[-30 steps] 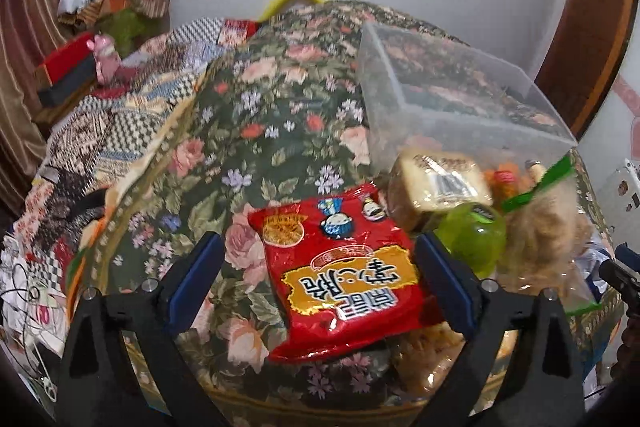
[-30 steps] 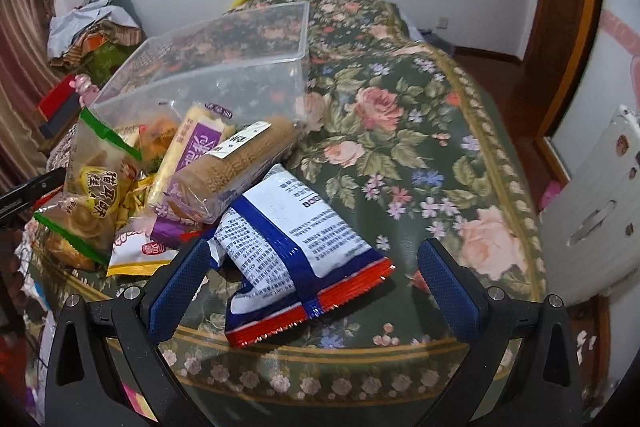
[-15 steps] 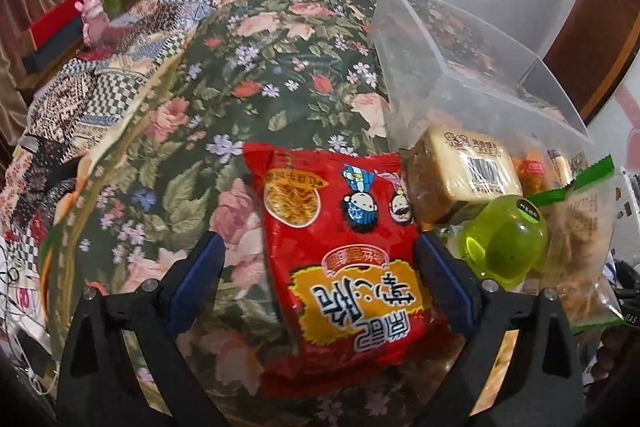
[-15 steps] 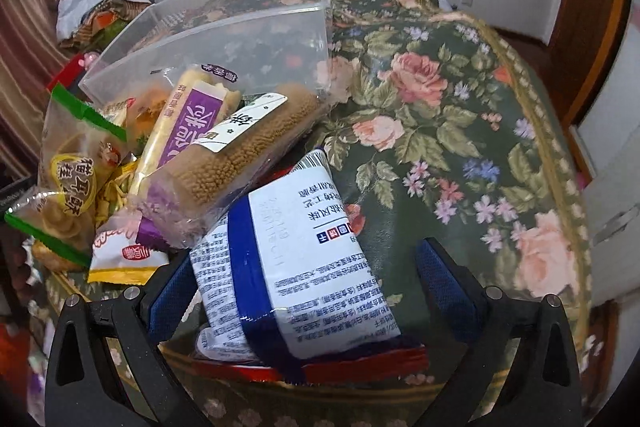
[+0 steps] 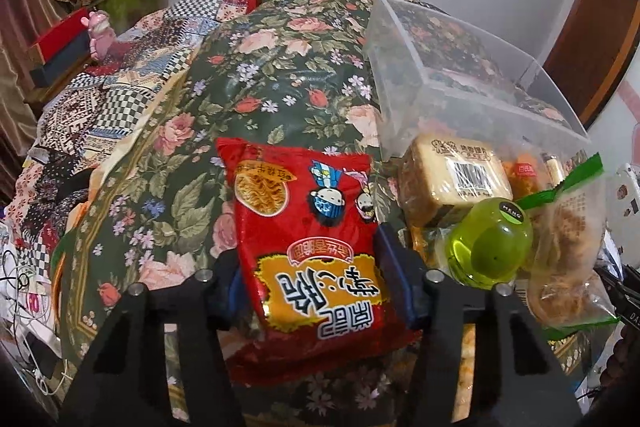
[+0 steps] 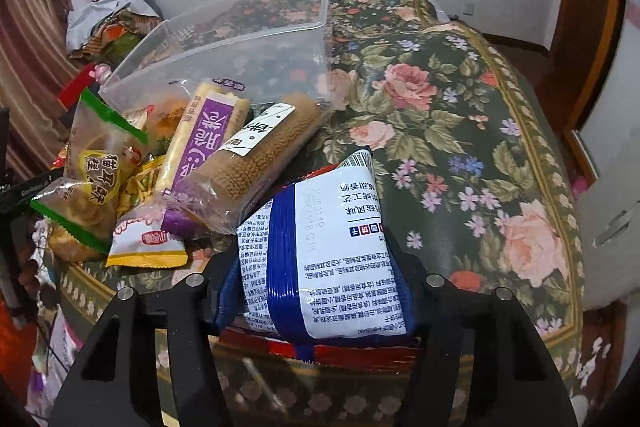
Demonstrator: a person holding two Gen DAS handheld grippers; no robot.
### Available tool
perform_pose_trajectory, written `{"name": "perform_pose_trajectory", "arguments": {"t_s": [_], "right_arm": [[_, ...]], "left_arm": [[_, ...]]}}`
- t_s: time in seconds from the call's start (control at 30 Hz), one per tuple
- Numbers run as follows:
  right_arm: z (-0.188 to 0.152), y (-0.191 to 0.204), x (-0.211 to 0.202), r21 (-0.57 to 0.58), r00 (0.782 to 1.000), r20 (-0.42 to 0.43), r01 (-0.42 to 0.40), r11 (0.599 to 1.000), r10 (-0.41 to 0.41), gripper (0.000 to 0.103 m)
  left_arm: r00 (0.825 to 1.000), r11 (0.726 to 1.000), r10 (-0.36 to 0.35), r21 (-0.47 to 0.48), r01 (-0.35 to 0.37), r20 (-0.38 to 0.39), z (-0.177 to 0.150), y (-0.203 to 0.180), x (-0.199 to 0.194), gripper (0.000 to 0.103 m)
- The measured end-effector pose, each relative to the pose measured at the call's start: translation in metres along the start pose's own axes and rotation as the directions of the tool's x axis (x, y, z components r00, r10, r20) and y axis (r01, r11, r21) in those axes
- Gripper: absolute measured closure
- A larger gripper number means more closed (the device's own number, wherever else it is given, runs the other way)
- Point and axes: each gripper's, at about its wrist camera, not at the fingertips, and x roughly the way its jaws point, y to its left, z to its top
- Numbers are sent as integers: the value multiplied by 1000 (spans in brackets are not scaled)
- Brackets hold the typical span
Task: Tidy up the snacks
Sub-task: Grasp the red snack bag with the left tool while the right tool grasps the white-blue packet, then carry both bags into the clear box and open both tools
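My left gripper [image 5: 312, 279] is shut on a red noodle snack bag [image 5: 304, 227], squeezing its lower half over the floral cloth. My right gripper [image 6: 316, 291] is shut on a blue-and-white snack bag [image 6: 320, 259], printed back side up. A clear plastic bin [image 5: 460, 83] stands behind the snack pile; it also shows in the right wrist view [image 6: 248, 39]. Loose snacks lie against it: a bread pack [image 5: 452, 175], a green round container [image 5: 490, 243], a green-edged cracker bag [image 6: 100, 163], a purple-label bar [image 6: 208, 139] and a brown roll pack [image 6: 260, 155].
The floral tablecloth [image 6: 460, 131] covers the surface, with its edge just under my grippers. A patchwork-covered bed [image 5: 100, 99] with clothes and boxes lies at the left. A wooden door frame [image 6: 588, 27] is at the right, and a white appliance [image 6: 612, 219] beside the table.
Both grippers have closed from wide open: the left onto the red bag, the right onto the blue-and-white bag. Both cameras have tilted back slightly.
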Motion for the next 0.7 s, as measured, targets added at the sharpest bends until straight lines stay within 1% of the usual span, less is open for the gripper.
{"name": "perform_pose_trajectory", "arguments": {"t_s": [0.03,0.07,0.1,0.17,0.23,0.3,0.47,0.7], "right_arm": [[-1,-1,-3,4,1000,2,8,1000,-8,47],[-1,-3,-3,8,1000,2,13,1000,-13,47],[-1,-6,-5,19,1000,5,18,1000,-18,47],[0,-12,-9,43,999,13,31,999,-31,47],[1,-18,-15,69,998,28,48,996,-50,47],[5,-25,-21,88,998,46,47,995,-51,47],[19,-24,-38,89,991,113,62,994,-72,47],[46,-12,-47,50,981,187,43,998,-52,47]], "left_arm": [[1000,1000,2,-2,-1,7,0,0,-3,55],[1000,1000,0,-4,0,17,1,1,-7,59],[1000,1000,0,-5,0,21,1,0,-10,59],[999,1000,-2,-3,2,37,3,0,-18,69],[999,1000,-6,-1,6,42,5,0,-23,72],[999,1000,-5,-1,5,54,6,-1,-30,76],[996,1000,-13,9,12,88,12,-7,-46,77],[988,999,-19,33,14,154,28,-17,-71,77]]}}
